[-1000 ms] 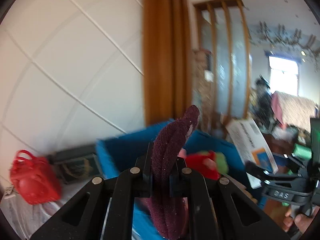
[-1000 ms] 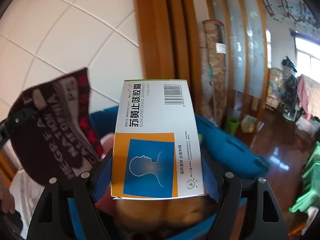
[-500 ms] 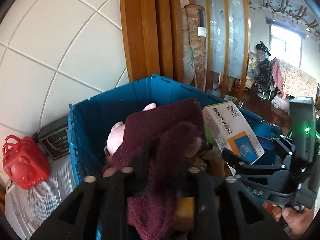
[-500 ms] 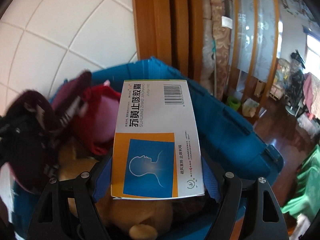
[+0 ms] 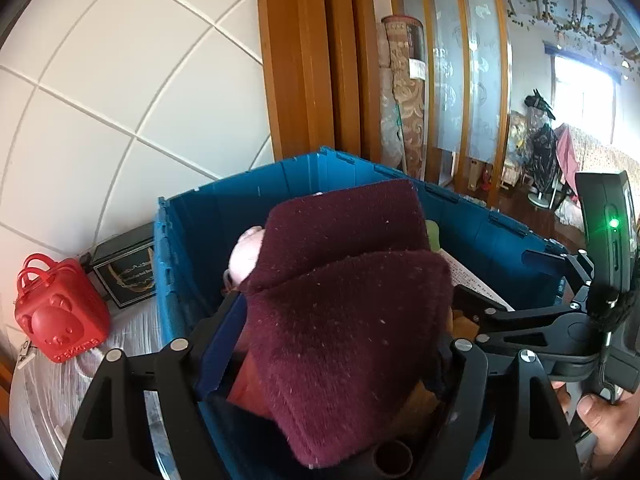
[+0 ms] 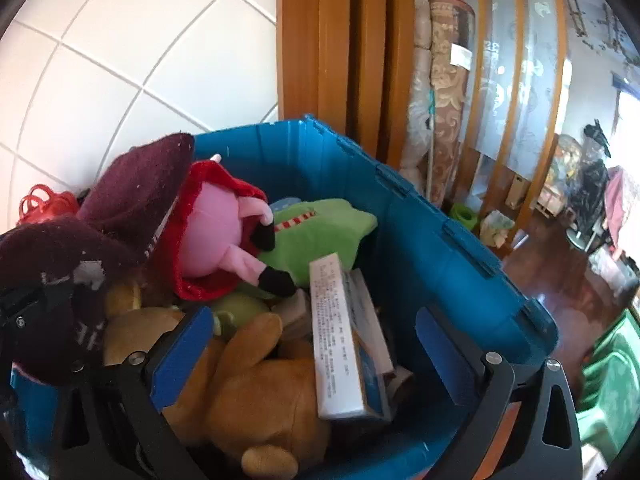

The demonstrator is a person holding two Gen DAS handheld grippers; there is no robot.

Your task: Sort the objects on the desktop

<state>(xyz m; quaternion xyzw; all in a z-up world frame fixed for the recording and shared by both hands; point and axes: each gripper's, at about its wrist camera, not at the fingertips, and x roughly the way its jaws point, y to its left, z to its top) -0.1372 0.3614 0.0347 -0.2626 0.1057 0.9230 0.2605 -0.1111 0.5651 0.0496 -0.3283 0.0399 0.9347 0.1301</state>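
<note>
1. The left hand-held gripper (image 5: 332,344) hangs over the blue bin (image 5: 192,240). Its jaws have just been opening and stand apart, with the maroon knit cloth (image 5: 344,320) between them.
2. The cloth lies folded and draped over the pile in the bin. It sits just beside the right pad, while a clear gap shows at the left pad (image 5: 222,344), so it is not squeezed.
3. The right hand-held gripper (image 6: 316,356) is also over the bin, its jaws just opened wide, both blue pads clear of everything.
4. The medicine box (image 6: 344,340) lies loose in the bin between and below those jaws, on its long edge, leaning against a brown plush toy (image 6: 256,392).
5. Behind it lie a pink plush in a red dress (image 6: 216,240) and a green plush (image 6: 320,228).
6. In the left wrist view a red bear-faced case (image 5: 60,316) and a dark box (image 5: 128,276) stand on the table, left of the bin.
7. A person's hand (image 5: 600,420) holds the right tool at the lower right.
</note>
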